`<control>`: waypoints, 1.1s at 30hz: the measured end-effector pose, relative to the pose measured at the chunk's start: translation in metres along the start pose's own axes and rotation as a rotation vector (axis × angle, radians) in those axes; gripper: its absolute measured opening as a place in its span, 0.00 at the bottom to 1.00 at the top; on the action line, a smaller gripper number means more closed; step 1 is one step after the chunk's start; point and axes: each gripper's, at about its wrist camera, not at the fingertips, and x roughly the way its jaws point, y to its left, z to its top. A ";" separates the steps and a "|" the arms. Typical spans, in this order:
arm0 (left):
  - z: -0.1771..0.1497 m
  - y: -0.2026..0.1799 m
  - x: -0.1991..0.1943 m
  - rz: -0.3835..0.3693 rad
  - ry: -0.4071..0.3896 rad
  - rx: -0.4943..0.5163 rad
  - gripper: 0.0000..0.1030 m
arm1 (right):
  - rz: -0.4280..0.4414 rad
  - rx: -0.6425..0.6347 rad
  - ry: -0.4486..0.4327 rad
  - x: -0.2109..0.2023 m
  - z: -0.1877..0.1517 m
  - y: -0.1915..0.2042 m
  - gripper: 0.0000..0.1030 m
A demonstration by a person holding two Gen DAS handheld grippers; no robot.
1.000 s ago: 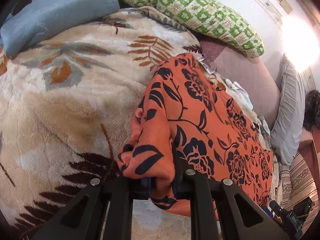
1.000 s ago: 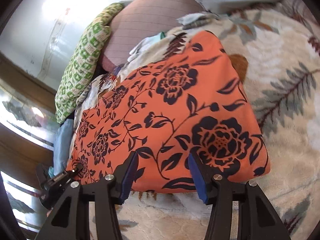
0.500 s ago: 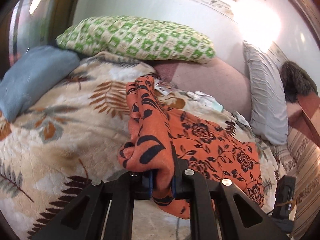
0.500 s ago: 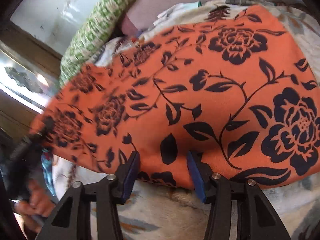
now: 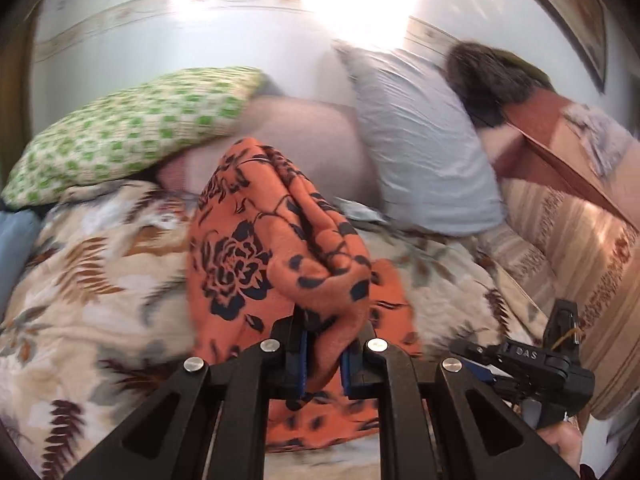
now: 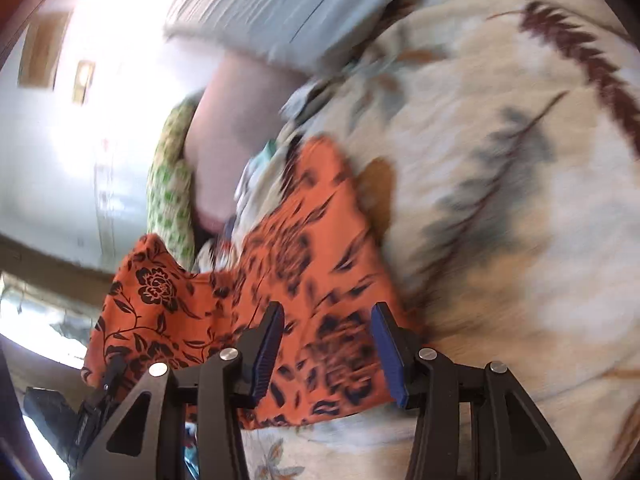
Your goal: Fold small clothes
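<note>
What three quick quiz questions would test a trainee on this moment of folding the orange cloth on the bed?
1. True or false: the left gripper is shut on a bunched part of the orange cloth with black flowers.
2. Are the right gripper's blue pads pressing on the cloth? A) Yes B) No, they stand apart above it
3. What does the cloth rest on?

Key
1. True: fabric is pinched between its pads and lifted.
2. B: the cloth shows between them, but neither pad squeezes it.
3. The cream plush blanket with a leaf pattern, in front of the green-and-white checked pillow and the pale grey pillow.
</note>
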 end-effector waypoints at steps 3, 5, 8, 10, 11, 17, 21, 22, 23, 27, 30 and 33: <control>-0.015 -0.046 0.042 -0.045 0.055 0.059 0.12 | -0.031 0.026 -0.068 -0.026 0.015 -0.024 0.48; -0.036 -0.070 0.077 -0.070 0.119 0.092 0.12 | -0.046 0.059 -0.097 -0.040 0.025 -0.040 0.48; -0.077 -0.092 0.120 -0.051 0.212 0.159 0.11 | -0.055 0.112 -0.121 -0.052 0.036 -0.061 0.48; -0.096 -0.095 0.132 -0.039 0.219 0.203 0.11 | -0.051 0.138 -0.119 -0.049 0.045 -0.065 0.48; -0.098 -0.096 0.130 -0.034 0.199 0.225 0.11 | -0.044 0.144 -0.113 -0.047 0.045 -0.065 0.48; -0.082 -0.097 0.111 -0.076 0.169 0.236 0.12 | -0.015 0.102 -0.090 -0.043 0.038 -0.052 0.48; -0.068 -0.101 0.086 -0.124 0.053 0.266 0.12 | -0.002 0.085 -0.108 -0.045 0.032 -0.044 0.48; -0.071 -0.103 0.088 -0.130 0.068 0.291 0.12 | -0.009 0.080 -0.102 -0.044 0.031 -0.041 0.48; -0.077 -0.104 0.096 -0.131 0.114 0.315 0.12 | -0.011 0.082 -0.094 -0.042 0.031 -0.041 0.48; -0.092 -0.088 0.110 -0.171 0.239 0.272 0.14 | 0.013 0.115 -0.057 -0.032 0.032 -0.035 0.49; -0.077 -0.081 0.081 -0.247 0.214 0.257 0.39 | 0.026 0.104 -0.016 -0.022 0.035 -0.026 0.62; -0.060 -0.066 0.037 -0.288 0.110 0.295 0.61 | 0.059 0.051 0.022 -0.006 0.039 -0.008 0.62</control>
